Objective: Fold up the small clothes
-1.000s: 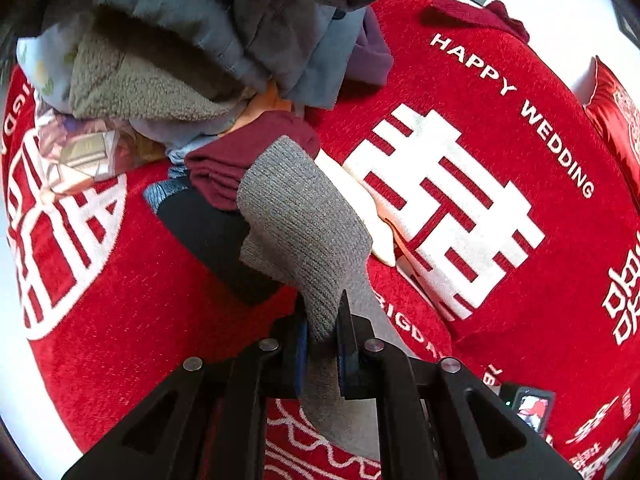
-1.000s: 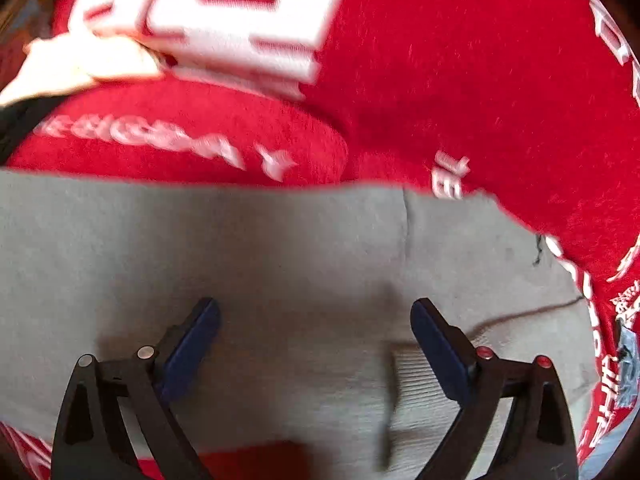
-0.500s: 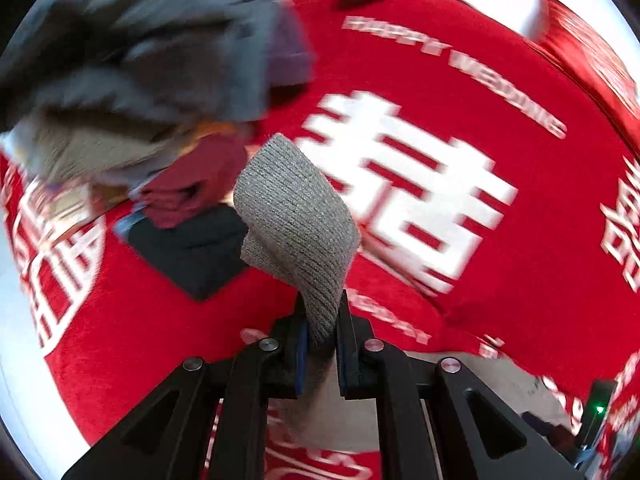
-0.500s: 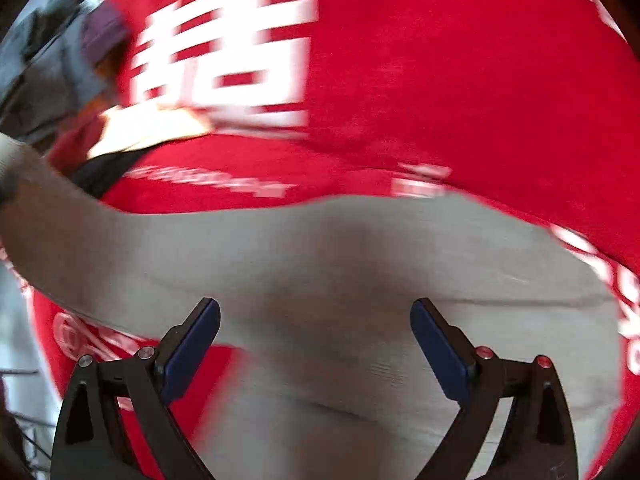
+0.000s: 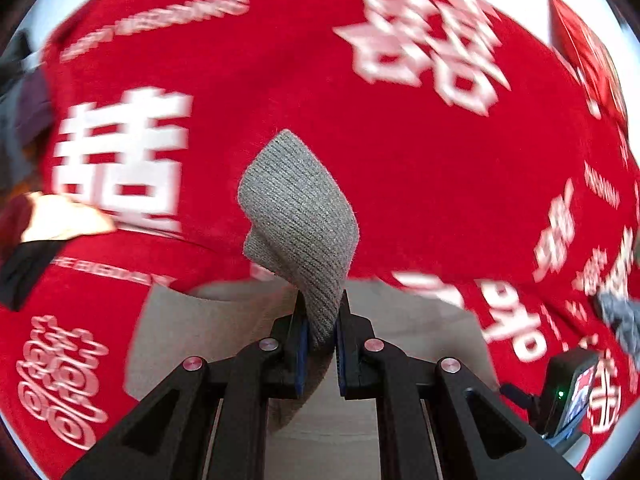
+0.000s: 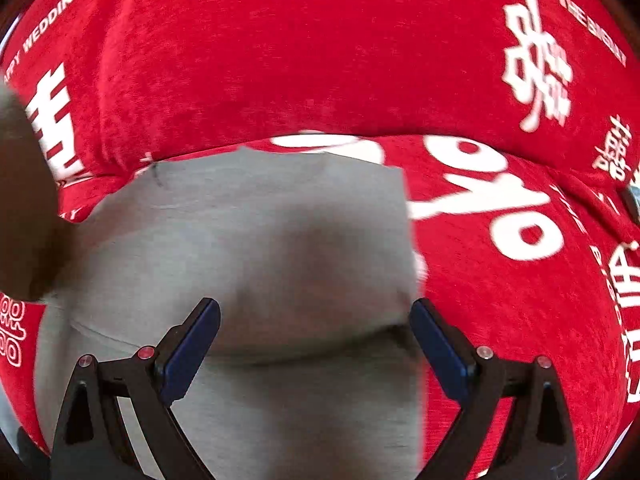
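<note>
My left gripper (image 5: pixel 321 332) is shut on the ribbed cuff (image 5: pixel 298 216) of a grey knit garment, which sticks up past the fingers. The rest of the grey garment (image 5: pixel 192 340) lies flat on the red cover below. In the right wrist view the same grey garment (image 6: pixel 256 240) is spread under my right gripper (image 6: pixel 315 344), which is open and empty just above it, blue pads wide apart. A dark blurred part of the lifted cloth (image 6: pixel 20 200) shows at the left edge.
A red bed cover (image 5: pixel 400 160) with white wedding lettering fills both views. A pile of other clothes (image 5: pixel 24 216) lies at the far left. A small device with a green light (image 5: pixel 568 392) sits at the lower right. A red pillow (image 5: pixel 588 52) is at the upper right.
My left gripper has swung right with the cuff; the clothes pile slid to the left edge. The right gripper stays open over the grey garment, whose visible edge has shifted.
</note>
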